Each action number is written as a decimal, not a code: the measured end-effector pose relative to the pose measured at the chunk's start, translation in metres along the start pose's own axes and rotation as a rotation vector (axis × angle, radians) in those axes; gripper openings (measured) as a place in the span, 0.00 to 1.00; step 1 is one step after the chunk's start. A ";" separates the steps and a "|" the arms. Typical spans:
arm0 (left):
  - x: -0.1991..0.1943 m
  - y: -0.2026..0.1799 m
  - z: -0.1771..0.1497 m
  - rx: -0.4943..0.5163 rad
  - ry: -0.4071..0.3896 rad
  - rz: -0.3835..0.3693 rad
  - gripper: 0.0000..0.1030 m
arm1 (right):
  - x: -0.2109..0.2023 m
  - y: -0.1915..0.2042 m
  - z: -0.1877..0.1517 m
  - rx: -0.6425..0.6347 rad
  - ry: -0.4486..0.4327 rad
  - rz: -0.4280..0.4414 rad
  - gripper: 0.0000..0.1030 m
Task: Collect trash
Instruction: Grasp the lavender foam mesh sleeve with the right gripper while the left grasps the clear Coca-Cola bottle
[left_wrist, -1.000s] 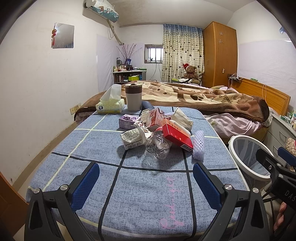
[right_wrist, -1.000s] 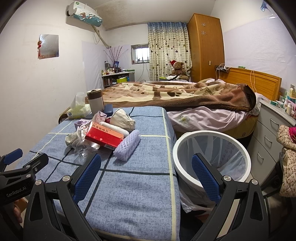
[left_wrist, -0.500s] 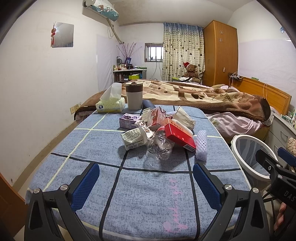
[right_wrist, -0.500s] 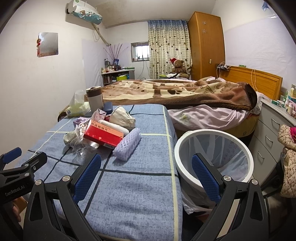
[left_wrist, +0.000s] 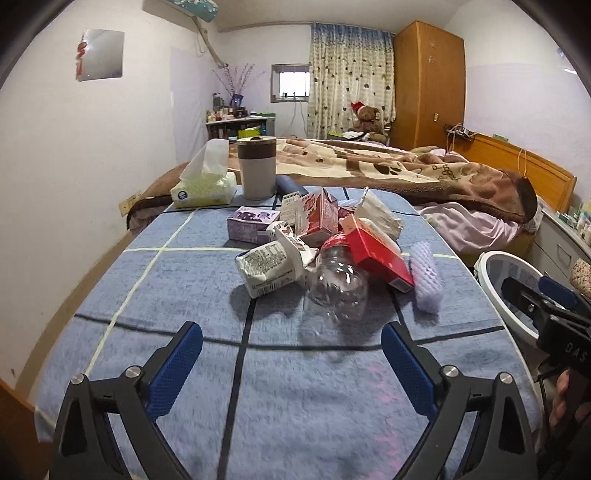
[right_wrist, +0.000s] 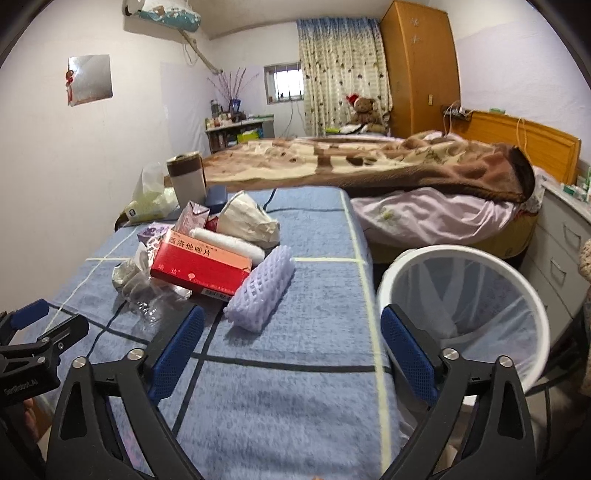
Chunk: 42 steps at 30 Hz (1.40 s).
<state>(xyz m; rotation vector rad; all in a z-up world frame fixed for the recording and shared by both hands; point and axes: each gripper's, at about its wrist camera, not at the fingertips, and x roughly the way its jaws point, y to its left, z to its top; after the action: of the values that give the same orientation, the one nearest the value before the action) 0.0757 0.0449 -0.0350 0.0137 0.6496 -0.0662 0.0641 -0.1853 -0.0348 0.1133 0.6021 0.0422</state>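
Blue tablecloth (left_wrist: 155, 295), trash pile (left_wrist: 325, 251), white bin (right_wrist: 461, 295)

red box (right_wrist: 201, 266); lilac foam net (right_wrist: 260, 290); white bin (right_wrist: 463, 258); blue checked cloth (left_wrist: 177, 280)

I see a room evenly and softly lit, the brightest spot being the small window (left_wrist: 290, 82) at 12 o'clock, which is blown out white. Soft shadows pool under the clear bottle (left_wrist: 338, 286). Fisheye bending curves the walls, black vignette fills the corners, and the right view is slightly motion-blurred.
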 end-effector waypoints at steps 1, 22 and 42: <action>0.004 0.002 0.001 -0.004 0.009 -0.005 0.94 | 0.005 0.002 0.001 -0.005 0.005 -0.005 0.93; 0.095 -0.006 0.041 0.015 0.163 -0.171 0.84 | 0.086 0.014 0.018 0.014 0.222 -0.010 0.63; 0.141 -0.037 0.056 0.098 0.242 -0.174 0.81 | 0.105 0.012 0.025 -0.026 0.286 -0.034 0.33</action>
<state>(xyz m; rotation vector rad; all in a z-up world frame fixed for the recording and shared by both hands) 0.2192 -0.0016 -0.0759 0.0604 0.8881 -0.2677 0.1646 -0.1679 -0.0715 0.0718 0.8889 0.0336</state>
